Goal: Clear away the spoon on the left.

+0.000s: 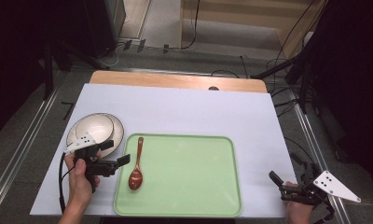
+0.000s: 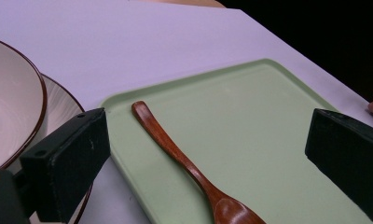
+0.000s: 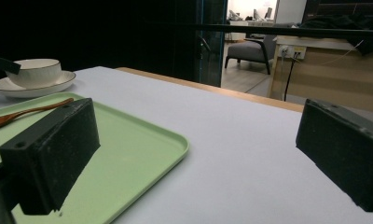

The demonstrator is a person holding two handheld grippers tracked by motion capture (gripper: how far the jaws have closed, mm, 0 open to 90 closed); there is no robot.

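White sheet (image 1: 184,112) covers most of the table. Green tray (image 1: 189,172) at lower centre of high view. Bowl on saucer (image 1: 95,128) left-centre, just off tray's left edge. Wooden spoon (image 1: 137,164) lies in tray's left part (bowl end toward bottom). Left gripper (image 1: 117,153) lower left, right gripper (image 1: 275,179) lower right: both w/ jaws wide apart, holding nothing.

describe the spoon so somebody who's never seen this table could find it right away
Start at the pale green tray in the middle of the white-covered table. On the tray's left side, near the bowl and plate, lies the spoon, handle pointing away from the person. It is the only reddish-brown wooden thing there.
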